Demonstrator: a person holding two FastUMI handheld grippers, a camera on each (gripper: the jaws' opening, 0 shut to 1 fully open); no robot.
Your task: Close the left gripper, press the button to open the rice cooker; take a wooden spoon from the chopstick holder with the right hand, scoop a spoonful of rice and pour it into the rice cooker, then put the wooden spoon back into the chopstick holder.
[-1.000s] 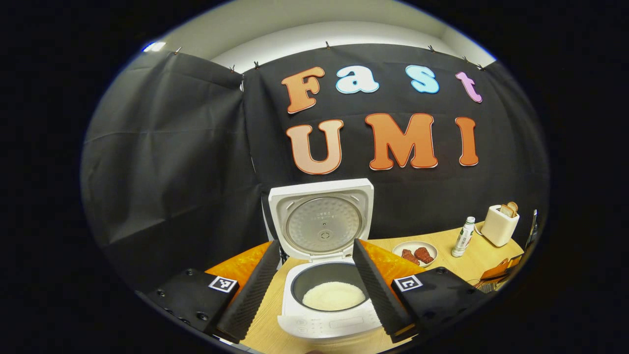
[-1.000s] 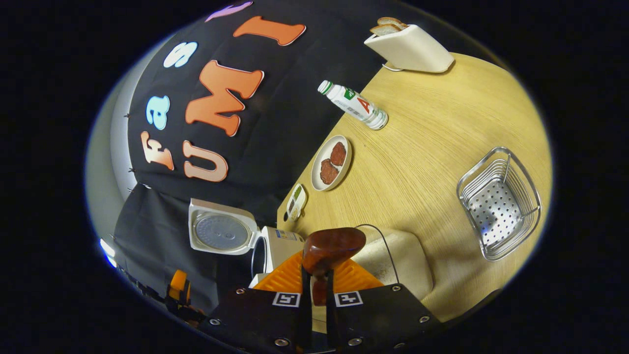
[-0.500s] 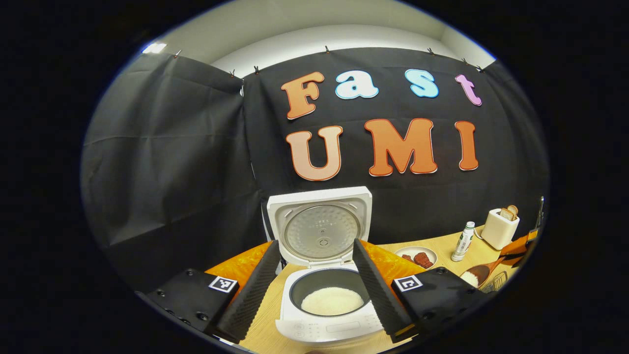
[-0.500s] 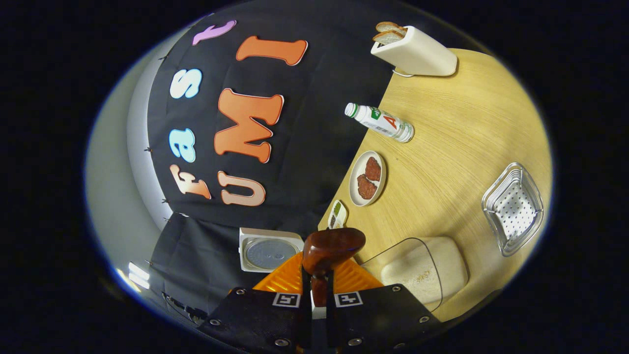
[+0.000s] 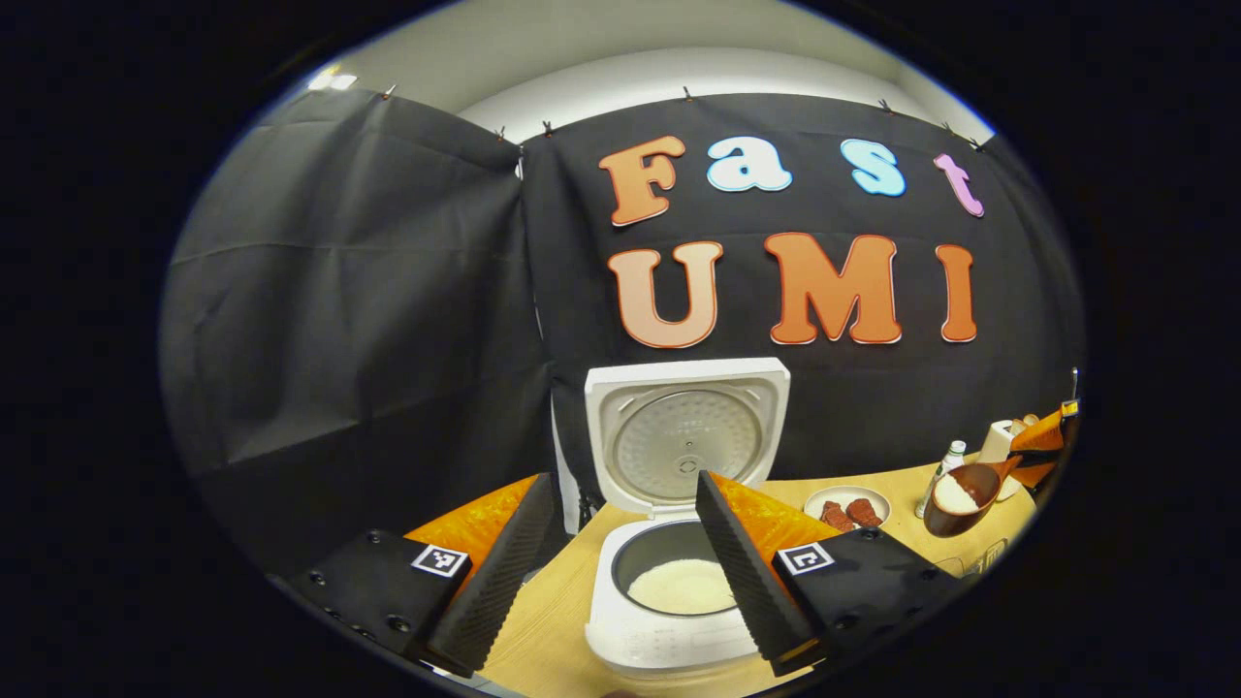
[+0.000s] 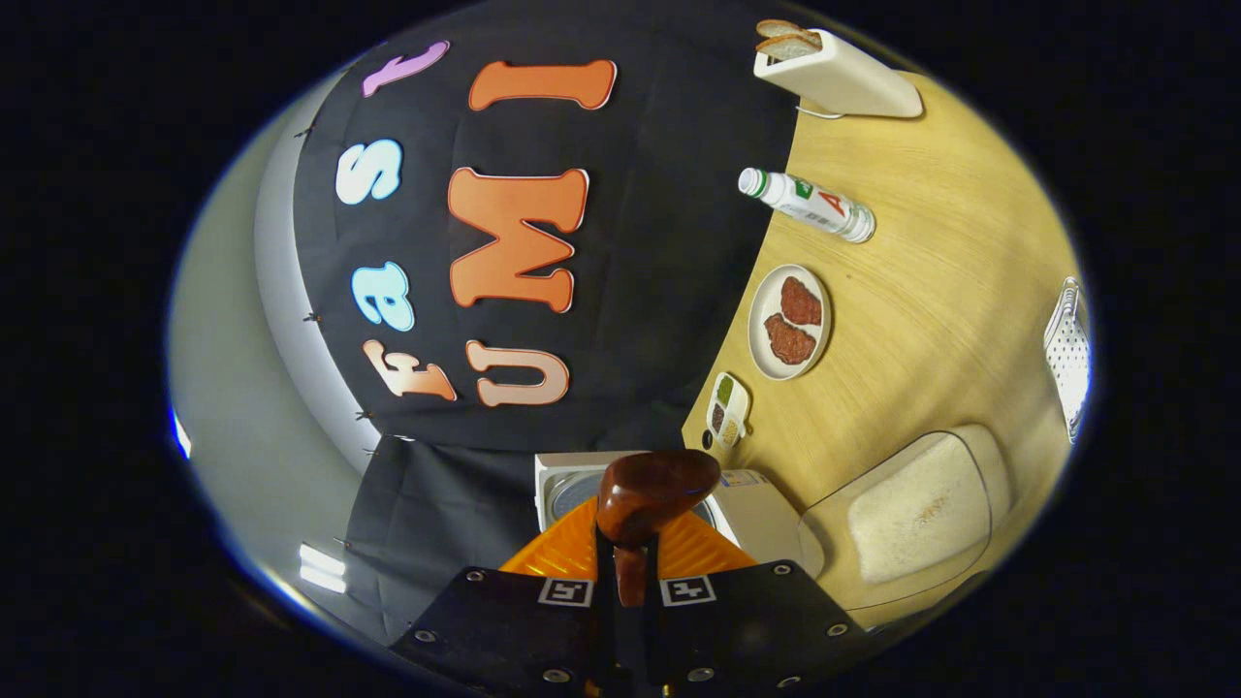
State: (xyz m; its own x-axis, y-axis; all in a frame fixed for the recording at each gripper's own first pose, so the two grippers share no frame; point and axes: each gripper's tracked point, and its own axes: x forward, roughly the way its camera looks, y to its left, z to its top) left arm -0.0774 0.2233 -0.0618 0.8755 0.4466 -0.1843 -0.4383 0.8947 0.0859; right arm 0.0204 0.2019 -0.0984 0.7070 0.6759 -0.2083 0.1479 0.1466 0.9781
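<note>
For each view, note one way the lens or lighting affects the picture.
Left gripper view: fisheye bends the table edge; the open rice cooker is sharp and evenly lit. Right gripper view: the scene is rolled sideways, and the close wooden spoon shows glare on its bowl.

From where I sat, the wooden table (image 6: 902, 320) carried a white plate (image 6: 787, 322) with two reddish-brown pieces on it. Beside that plate, toward the wall, lay a small dish (image 6: 726, 408) with green and dark fillings. On the plate's other side stood a white bottle (image 6: 807, 204), and beyond the bottle a white toaster (image 6: 839, 79) held bread slices. A perforated metal basket (image 6: 1066, 355) sat well apart from the plate.
</note>
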